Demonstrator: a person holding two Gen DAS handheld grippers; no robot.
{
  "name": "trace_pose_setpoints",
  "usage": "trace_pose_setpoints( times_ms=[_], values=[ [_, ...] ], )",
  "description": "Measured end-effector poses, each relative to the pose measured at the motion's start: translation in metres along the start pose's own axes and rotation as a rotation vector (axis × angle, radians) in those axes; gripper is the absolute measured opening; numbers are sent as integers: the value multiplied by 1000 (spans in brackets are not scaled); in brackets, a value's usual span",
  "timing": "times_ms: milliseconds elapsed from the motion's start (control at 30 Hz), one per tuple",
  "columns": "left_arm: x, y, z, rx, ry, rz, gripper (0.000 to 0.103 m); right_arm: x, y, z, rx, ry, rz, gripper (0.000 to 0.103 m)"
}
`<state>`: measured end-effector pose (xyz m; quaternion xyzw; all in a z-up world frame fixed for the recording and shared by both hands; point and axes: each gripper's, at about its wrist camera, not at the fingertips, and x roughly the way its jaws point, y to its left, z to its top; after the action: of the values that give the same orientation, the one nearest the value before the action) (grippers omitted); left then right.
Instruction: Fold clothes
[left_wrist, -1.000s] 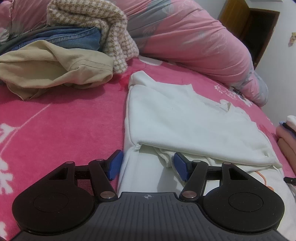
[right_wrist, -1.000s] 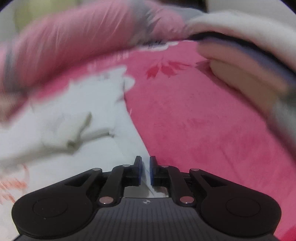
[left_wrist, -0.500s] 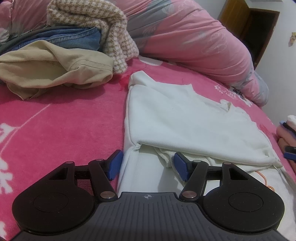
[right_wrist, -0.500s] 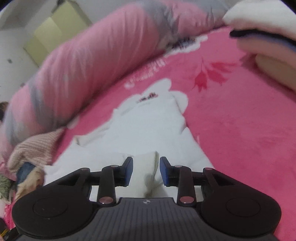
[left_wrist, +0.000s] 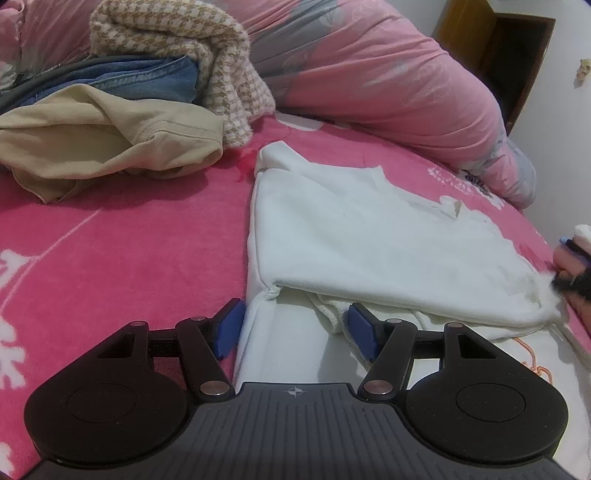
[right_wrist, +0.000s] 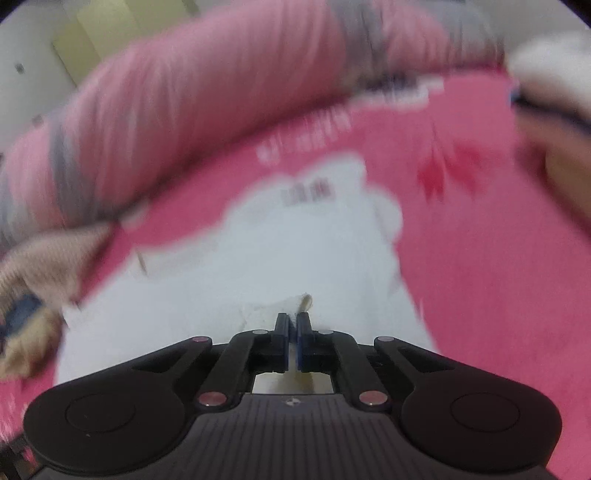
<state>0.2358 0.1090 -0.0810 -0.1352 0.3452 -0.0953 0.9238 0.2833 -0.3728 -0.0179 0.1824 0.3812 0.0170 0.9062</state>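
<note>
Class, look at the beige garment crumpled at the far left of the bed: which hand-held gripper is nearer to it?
Left. The left hand-held gripper sits open at the white garment's near left edge, diagonally below the beige garment. The right hand-held gripper pinches the white garment's opposite right corner, farther away.

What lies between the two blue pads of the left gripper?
In the left wrist view, the near edge of the white garment lies between the open pads of the left gripper; they do not press it.
</note>
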Motion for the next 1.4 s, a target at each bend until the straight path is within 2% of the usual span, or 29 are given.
trace_pose_setpoints(
  times_ms=[67,133,300,433,533,633,700,800,900,933,1033,1100,1167,1267,1300,1367,1400],
  values=[
    [0,0,0,2,1,1,62,-12,5,14,-19,-68,-2,3],
    [0,-1,0,6,3,2,62,-11,6,21,-48,-90,-46,3],
    [-2,-1,1,1,7,-2,63,11,-14,19,-5,-38,-126,3],
    [-2,1,1,-7,9,-7,63,4,-22,22,33,-85,-113,3],
    [-2,-1,1,3,10,-2,63,11,-27,19,15,-58,-137,3],
    [-2,-2,0,8,9,0,63,35,-37,8,-25,14,-176,5],
    [-2,-1,-1,3,10,-2,63,46,-46,2,-14,40,-237,11],
    [-5,-1,0,-4,-2,-4,63,33,-64,-3,71,-24,-288,13],
    [-9,-1,2,-10,-17,-5,63,7,-71,-3,140,-95,-269,13],
    [-13,-3,3,-10,-34,-3,63,0,-65,-3,124,-113,-240,13],
    [-30,-12,14,5,-112,-1,63,-13,-37,-3,15,-150,-134,13],
    [-37,-23,24,26,-127,-8,63,-9,-14,-5,-88,-145,-67,13],
    [-30,-38,35,56,-99,-24,63,3,1,-12,-168,-112,-23,13],
    [-5,-57,41,100,-47,-71,63,32,6,-28,-227,-7,-6,13],
    [5,-61,40,114,-25,-72,63,36,4,-39,-255,-2,-10,11],
    [25,-66,29,154,31,-14,62,43,-2,-60,-313,0,-19,11],
    [32,-67,22,179,50,16,62,39,5,-60,-357,8,-44,11]
  ],
)
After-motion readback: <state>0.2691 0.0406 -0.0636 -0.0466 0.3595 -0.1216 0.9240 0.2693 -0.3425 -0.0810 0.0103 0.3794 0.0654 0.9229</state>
